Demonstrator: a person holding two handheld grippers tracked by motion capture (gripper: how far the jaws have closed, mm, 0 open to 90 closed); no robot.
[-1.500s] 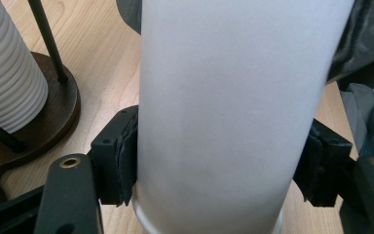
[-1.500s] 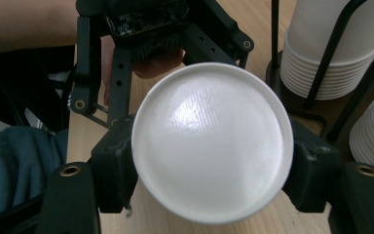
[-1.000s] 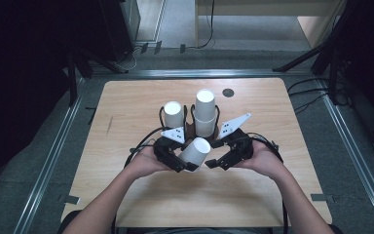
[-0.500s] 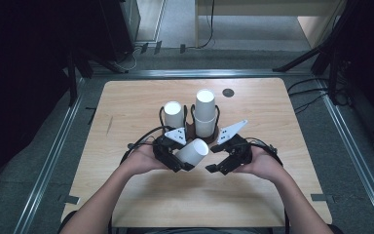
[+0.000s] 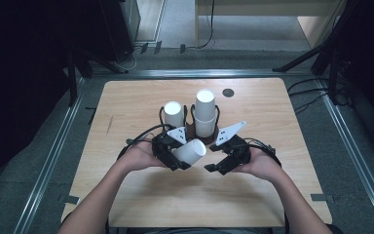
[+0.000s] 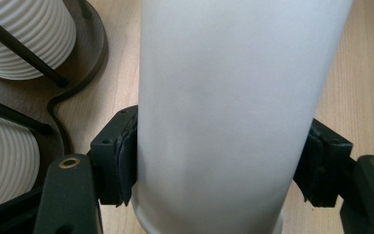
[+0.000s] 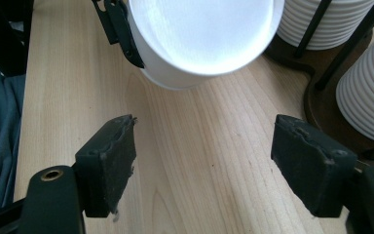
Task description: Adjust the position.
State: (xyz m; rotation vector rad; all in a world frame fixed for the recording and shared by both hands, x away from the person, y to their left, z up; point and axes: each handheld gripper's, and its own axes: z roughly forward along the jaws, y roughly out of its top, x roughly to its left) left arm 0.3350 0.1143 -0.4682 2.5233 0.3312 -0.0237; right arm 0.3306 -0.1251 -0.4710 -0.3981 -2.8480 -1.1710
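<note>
**White paper cup clamped in left gripper, right gripper empty beside it**

White, smooth-walled paper cup (image 5: 191,151) sits above the near middle of the table, lying on its side between the person's two hands, one round end tilted up and to the right. In the left gripper view the cup wall (image 6: 224,117) runs up between the two black jaws, and both rubber pads press against it on opposite sides, near the rimmed end at the bottom of that view. Left gripper (image 5: 173,158): jaws partly closed, clamped on the cup, no gap visible between pad and wall.

Right gripper (image 5: 216,168): jaws apart, nothing between them. In the right gripper view the two pads stand wide over bare wood, and the cup's round end (image 7: 202,34) faces the camera, beyond the pads and apart from them. One jaw of the left gripper shows at the cup's left edge in that view. Right gripper points toward the cup from the right; the two grippers are near each other but not touching.

Just behind the cup stands a dark wire-framed cup holder (image 5: 193,129) with a brown base. It carries two stacks of white ribbed paper cups: a shorter stack (image 5: 174,114) on the left and a taller stack (image 5: 205,112) on the right, both upright.

Light wooden table (image 5: 126,102) bears a small dark round disc (image 5: 228,92) near its far edge, well apart from the holder.
</note>
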